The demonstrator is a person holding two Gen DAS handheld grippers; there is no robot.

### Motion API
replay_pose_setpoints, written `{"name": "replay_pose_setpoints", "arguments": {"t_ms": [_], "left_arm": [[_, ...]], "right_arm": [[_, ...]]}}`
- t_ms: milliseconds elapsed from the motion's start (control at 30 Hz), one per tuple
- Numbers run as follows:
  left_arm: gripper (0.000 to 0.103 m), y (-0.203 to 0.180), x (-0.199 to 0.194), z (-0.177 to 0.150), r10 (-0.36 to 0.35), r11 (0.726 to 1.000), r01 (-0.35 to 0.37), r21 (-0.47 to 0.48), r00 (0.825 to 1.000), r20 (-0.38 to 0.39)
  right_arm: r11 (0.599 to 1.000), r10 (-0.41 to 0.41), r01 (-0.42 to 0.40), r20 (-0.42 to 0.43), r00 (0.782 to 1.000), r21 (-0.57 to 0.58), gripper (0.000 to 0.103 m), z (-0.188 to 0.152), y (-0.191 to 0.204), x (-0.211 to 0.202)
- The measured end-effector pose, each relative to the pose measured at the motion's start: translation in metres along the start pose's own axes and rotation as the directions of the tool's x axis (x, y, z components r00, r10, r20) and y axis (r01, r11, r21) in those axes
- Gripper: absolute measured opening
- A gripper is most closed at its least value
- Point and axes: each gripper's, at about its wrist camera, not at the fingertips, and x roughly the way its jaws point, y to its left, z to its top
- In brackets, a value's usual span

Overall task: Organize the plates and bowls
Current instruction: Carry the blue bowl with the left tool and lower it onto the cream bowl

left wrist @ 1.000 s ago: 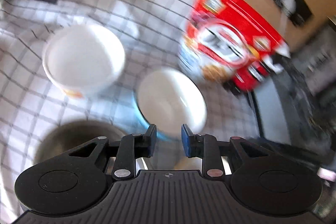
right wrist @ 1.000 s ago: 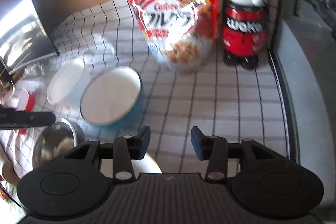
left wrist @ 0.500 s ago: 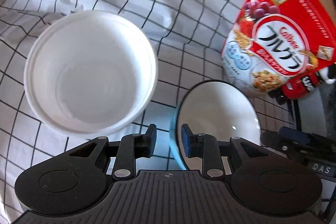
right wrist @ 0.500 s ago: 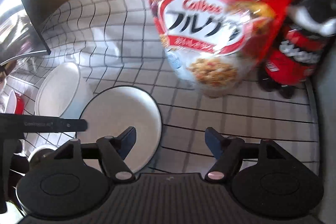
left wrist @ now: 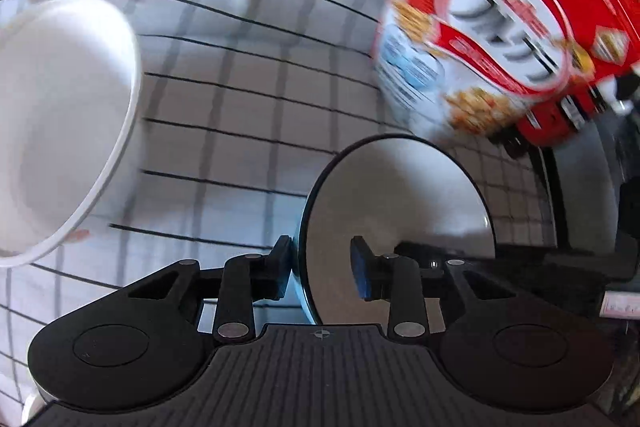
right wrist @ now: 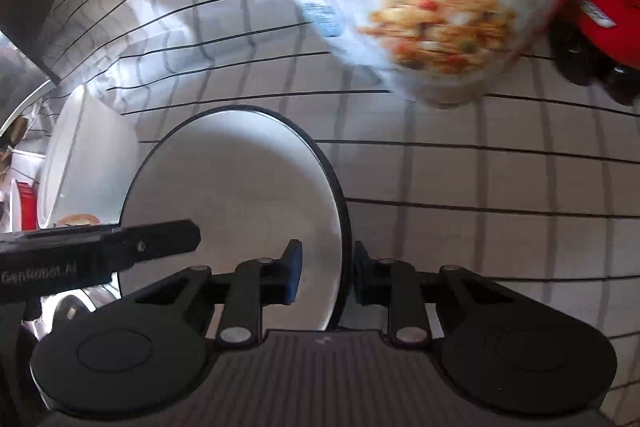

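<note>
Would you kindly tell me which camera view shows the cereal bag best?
The left wrist view: the cereal bag shows most of its red front and oval logo, though blurred. The right wrist view shows only its lower part, cropped at the top.

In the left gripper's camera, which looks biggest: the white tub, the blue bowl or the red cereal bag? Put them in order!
As they look in that view:
1. Red cereal bag and white tub: too alike to rank, and both are cut off by the edge.
2. Blue bowl: smallest.

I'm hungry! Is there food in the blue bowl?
Empty. The blue bowl shows only its bare white inside in both wrist views.
</note>
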Motion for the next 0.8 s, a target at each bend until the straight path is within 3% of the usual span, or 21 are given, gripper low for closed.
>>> {"name": "replay_pose_setpoints", "arguments": {"t_ms": [200, 567, 800], "left_arm": [[0.033, -0.027, 0.021, 0.004, -0.049, 0.998, 0.051, 0.047, 0.998, -0.044], [0.038, -0.04, 0.053, 0.01, -0.02, 0.997, 0.031, 0.074, 0.99, -0.14], [0.031, -0.034, 0.054, 0.014, -0.018, 1.0, 0.02, 0.012, 0.989, -0.149]], "right_arm": [[0.997, 0.014, -0.015, 0.01, 1.0, 0.072, 0.025, -0.009, -0.036, -0.019], [0.992, 0.038, -0.04, 0.015, 0.999, 0.118, 0.033, -0.006, -0.044, -0.015], [0.991, 0.039, -0.042, 0.027, 0.999, 0.127, 0.034, -0.007, -0.045, -0.015]]}}
